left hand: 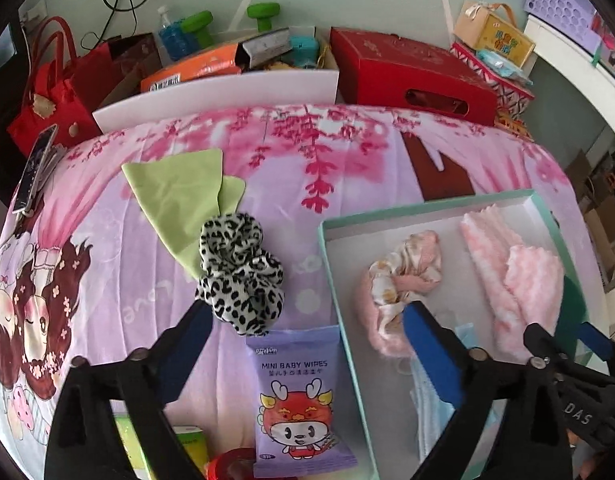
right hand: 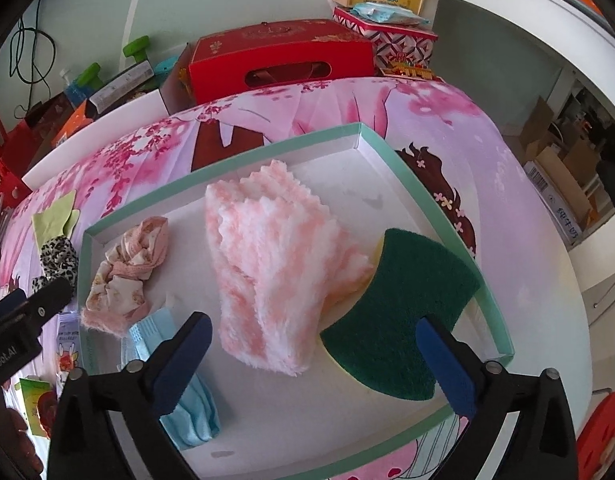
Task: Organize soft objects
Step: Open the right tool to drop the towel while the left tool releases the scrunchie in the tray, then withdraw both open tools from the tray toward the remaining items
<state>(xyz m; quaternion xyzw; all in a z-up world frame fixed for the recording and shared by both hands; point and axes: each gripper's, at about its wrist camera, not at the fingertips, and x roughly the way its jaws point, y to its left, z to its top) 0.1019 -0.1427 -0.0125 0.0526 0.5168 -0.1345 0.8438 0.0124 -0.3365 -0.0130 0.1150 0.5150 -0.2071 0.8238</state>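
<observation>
One shallow box (right hand: pixel 447 216) with a mint-green rim and a white floor is seen on the bed cover (left hand: pixel 347 168), at its right side. Five soft things are counted inside it. A pink fluffy cloth (right hand: pixel 275 268), folded, is laid in the middle of the floor. One green sponge (right hand: pixel 403 312) with a yellow underside is placed to the right of it, near the right wall of the box, and its left edge is touched by the cloth. A pink scrunchie (right hand: pixel 127 276) with a flower pattern is found near the left wall, with a pink fluffy piece (right hand: pixel 103 322) under its near end. One light blue face mask (right hand: pixel 187 408) is laid at the near left corner.

Outside the box, on the cover, three things are seen to the left of it: one leopard scrunchie (left hand: pixel 239 276), one light green cloth (left hand: pixel 179 200) partly under that scrunchie, and one purple pack of baby wipes (left hand: pixel 299 400) just beside the left wall of the box.

The left gripper (left hand: pixel 307 328) is held above the left wall of the box with its jaws spread wide; nothing is grasped between them. The right gripper (right hand: pixel 311 344) is held over the near part of the box, also released, with the near ends of the fluffy cloth and the sponge seen between its fingers but not pressed by them.
</observation>
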